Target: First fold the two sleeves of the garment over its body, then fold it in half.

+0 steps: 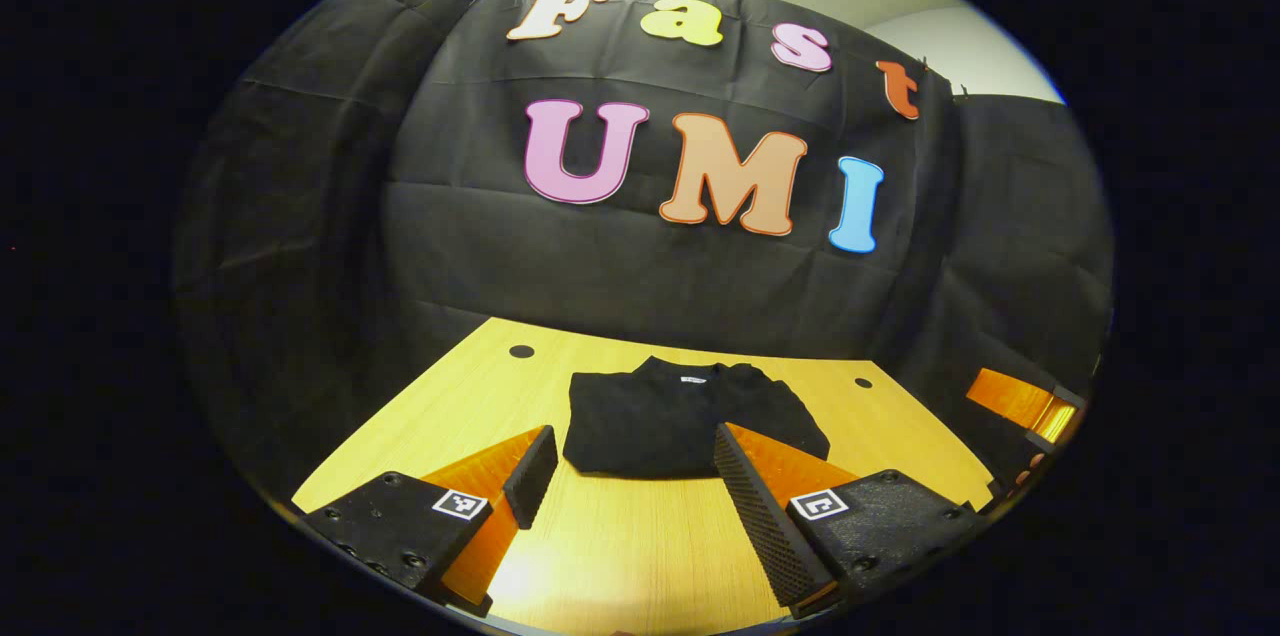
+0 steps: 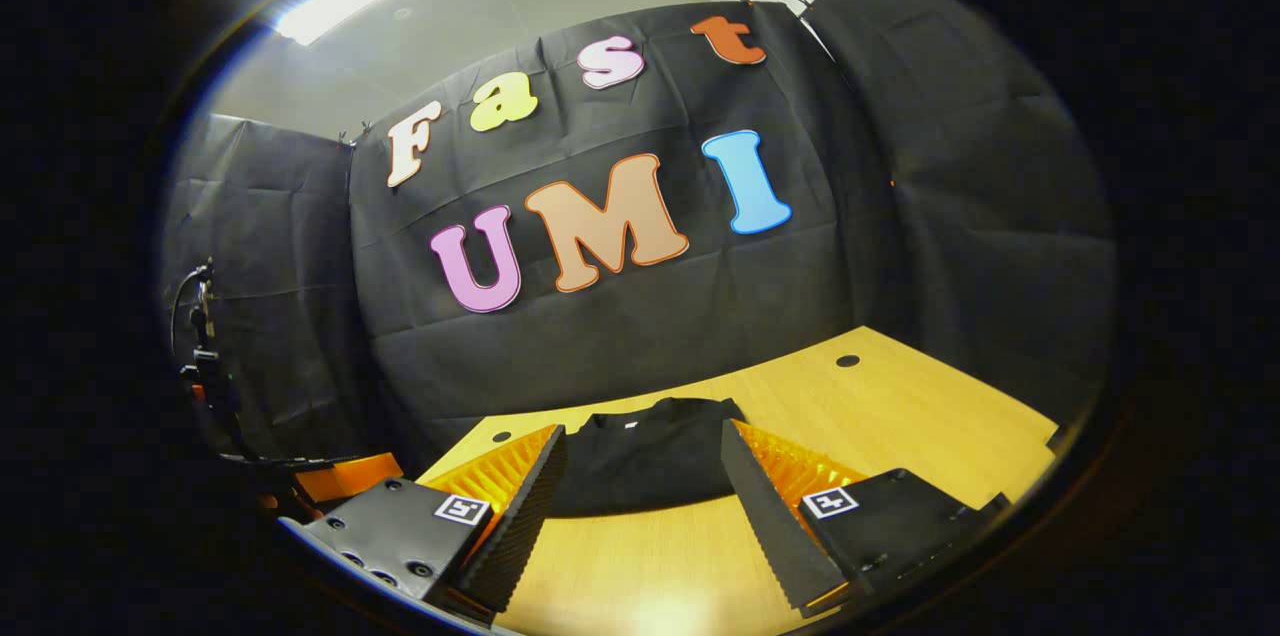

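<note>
Apparently finished: black garment (image 1: pixel 680 416) lies as a compact folded bundle near the table's (image 1: pixel 620 556) far edge; left gripper (image 1: pixel 625 476) and right gripper (image 2: pixel 640 496) hover spread, empty; next, withdrawal.

Recording booth: black cloth walls (image 1: pixel 650 286) around wooden table (image 1: pixel 620 536)

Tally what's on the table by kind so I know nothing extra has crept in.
Black garment, folded on the wooden table: 1
Round holes in the tabletop: 2
Open grippers above the near edge, left and right: 2
Total: 5
</note>
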Demonstrator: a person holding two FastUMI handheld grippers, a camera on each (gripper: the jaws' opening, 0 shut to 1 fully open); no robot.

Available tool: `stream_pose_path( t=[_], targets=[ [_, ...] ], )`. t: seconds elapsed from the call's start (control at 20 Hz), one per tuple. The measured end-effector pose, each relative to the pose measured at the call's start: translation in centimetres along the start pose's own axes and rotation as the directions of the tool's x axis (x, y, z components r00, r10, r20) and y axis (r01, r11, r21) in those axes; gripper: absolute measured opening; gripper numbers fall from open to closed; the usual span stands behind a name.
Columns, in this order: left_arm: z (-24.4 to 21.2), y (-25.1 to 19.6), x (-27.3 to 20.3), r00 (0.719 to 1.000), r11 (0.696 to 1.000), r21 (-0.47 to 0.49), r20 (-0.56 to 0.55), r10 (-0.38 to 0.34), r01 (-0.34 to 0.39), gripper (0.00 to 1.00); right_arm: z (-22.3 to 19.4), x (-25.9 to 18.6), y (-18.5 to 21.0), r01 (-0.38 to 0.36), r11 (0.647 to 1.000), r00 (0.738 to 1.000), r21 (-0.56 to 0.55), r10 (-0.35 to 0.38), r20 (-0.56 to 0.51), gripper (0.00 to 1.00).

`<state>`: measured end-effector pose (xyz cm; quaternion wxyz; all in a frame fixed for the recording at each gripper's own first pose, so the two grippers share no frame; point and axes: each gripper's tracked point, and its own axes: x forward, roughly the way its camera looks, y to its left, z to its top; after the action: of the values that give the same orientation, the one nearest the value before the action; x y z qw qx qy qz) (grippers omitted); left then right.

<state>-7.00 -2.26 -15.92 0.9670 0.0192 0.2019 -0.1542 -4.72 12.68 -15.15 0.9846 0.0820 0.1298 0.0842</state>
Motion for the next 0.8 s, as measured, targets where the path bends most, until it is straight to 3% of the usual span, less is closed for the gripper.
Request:
stream_pose_path(
  t=[0.6, 0.8],
  targets=[
    [-0.2, -2.6, -0.3, 0.998, 0.995, 0.067, -0.014, -0.069, 0.07, 0.94, -1.3, -1.1, -0.5, 0.028, 0.995, 1.0, 0.094, -0.027, -0.014, 0.97],
    [0.0, -2.6, -0.4, 0.997, 0.995, 0.067, -0.009, -0.076, 0.076, 0.94, -0.6, -2.2, -2.0, 0.07, 0.996, 0.997, 0.048, -0.071, 0.02, 0.97]
  ],
)
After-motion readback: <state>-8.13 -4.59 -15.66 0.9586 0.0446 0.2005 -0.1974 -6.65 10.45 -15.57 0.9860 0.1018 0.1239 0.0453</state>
